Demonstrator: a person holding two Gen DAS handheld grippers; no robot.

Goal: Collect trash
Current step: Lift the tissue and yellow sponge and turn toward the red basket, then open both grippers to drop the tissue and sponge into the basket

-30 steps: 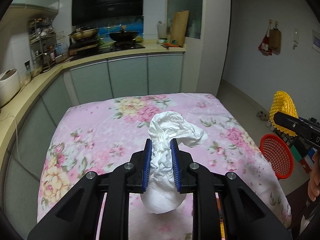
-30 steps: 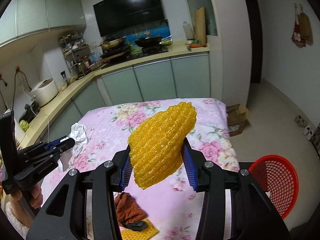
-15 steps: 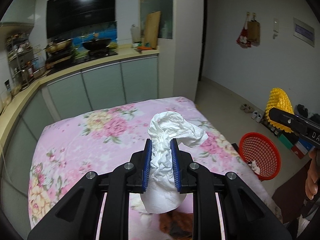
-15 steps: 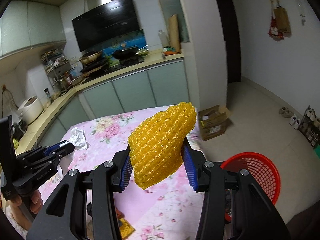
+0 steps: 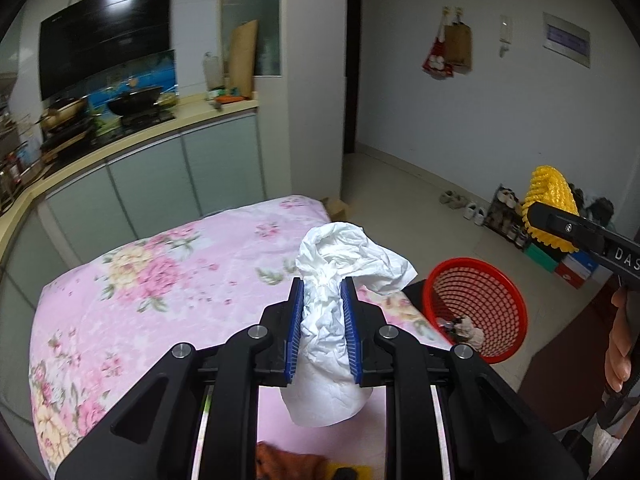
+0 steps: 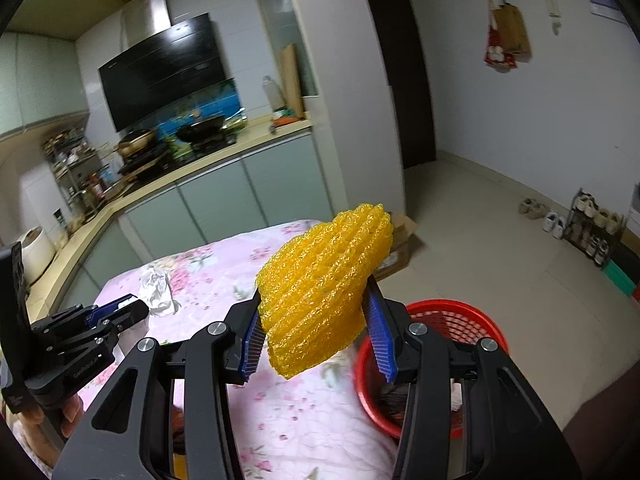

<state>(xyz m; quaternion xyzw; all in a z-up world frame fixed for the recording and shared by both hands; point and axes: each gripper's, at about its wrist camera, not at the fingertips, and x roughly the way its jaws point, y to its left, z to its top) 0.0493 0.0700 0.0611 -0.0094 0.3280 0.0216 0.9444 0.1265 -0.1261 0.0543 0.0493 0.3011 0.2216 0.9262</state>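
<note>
White crumpled tissue [image 5: 332,280] in the left hand-held gripper [image 5: 323,316] and yellow foam netting [image 6: 324,292] clamped in the right hand-held gripper [image 6: 318,338] have swung toward the red basket [image 5: 476,312], ready for dropping.

The setting is a home kitchen. An L-shaped counter [image 6: 208,178] with pale green cabinet doors [image 5: 218,164] runs along two walls. A black range hood [image 5: 106,58] is mounted above a stove carrying a dark wok [image 5: 134,100] and a second pan [image 5: 64,108]. A white rice cooker [image 6: 34,246] stands on the counter, and a wire rack [image 6: 76,168] holds jars (contents too small to identify). A table with a pink floral cloth [image 5: 160,280] occupies the foreground. Shoes [image 6: 554,220] and a shoe rack [image 6: 596,228] line the tiled floor.
</note>
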